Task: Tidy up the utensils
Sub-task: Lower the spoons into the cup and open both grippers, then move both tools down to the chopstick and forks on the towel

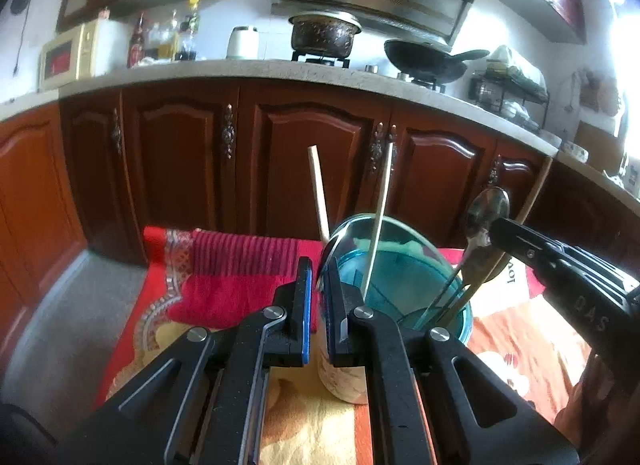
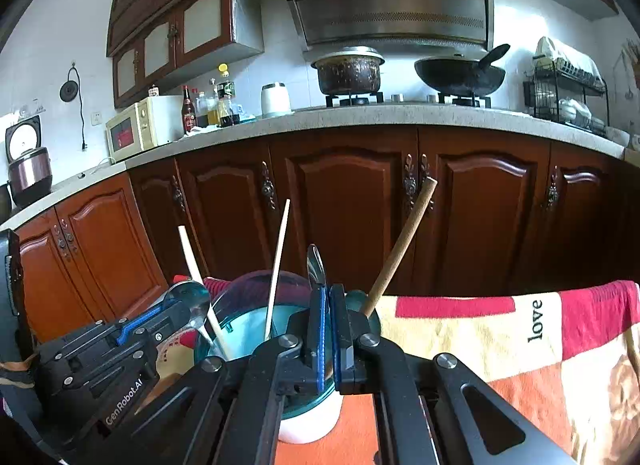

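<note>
The left gripper has its jaws clamped on a metal spoon at the rim of the teal translucent plastic cup. The right gripper pinches a second metal spoon over that cup, which stands on the red-and-orange cloth covering the tabletop. Pale chopsticks lean inside.

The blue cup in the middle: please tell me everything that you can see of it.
The cup stands upright on the patterned cloth. Its upper part looks like clear teal plastic with a round open rim. Its lower body is white and opaque, with a faint print that is too blurred to read. A wooden stick and a thin pale stick lean out of it. The handle of the spoon held in the right tongs seems to reach inside.
</note>
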Tool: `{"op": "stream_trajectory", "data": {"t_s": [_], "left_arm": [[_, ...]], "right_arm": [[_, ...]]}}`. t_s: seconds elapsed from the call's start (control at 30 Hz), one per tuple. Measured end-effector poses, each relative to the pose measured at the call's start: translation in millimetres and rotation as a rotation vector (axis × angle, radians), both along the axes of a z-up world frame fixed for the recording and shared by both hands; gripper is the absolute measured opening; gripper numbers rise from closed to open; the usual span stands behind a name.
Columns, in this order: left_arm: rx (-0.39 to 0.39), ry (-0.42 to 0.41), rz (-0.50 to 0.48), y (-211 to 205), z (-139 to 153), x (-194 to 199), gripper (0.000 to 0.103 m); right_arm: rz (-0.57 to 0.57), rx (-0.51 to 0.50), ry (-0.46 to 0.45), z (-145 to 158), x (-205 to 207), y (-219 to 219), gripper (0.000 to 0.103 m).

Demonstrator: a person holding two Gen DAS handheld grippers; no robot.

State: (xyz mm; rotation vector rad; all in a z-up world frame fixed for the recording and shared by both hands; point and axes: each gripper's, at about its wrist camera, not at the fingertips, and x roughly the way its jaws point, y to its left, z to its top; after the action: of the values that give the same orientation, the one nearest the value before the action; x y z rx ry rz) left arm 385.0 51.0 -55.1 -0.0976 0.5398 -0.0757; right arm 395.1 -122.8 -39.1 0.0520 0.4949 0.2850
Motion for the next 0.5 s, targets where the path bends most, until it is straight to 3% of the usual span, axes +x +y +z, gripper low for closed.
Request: {"op": "stream_trajectory", "data": {"t_s": [0.23, 0.37, 0.5], "left_arm": [[-0.024, 0.024, 0.006, 2.4, 5.2, -8.5, 0.011], [-0.034, 0.025, 0.011, 4.1, 15.1, -22.8, 0.027], [-0.066, 0.06, 0.0, 1.9, 24.3, -46.6, 0.029]], "right_arm": [[0.012, 0.006, 0.009, 6.0, -10.1, -2.6, 0.001], [0.005, 0.026, 0.005, 17.1, -19.8, -13.1, 0.003], [0.0, 0.052, 0.016, 27.5, -41.1, -30.9, 0.004]]}}
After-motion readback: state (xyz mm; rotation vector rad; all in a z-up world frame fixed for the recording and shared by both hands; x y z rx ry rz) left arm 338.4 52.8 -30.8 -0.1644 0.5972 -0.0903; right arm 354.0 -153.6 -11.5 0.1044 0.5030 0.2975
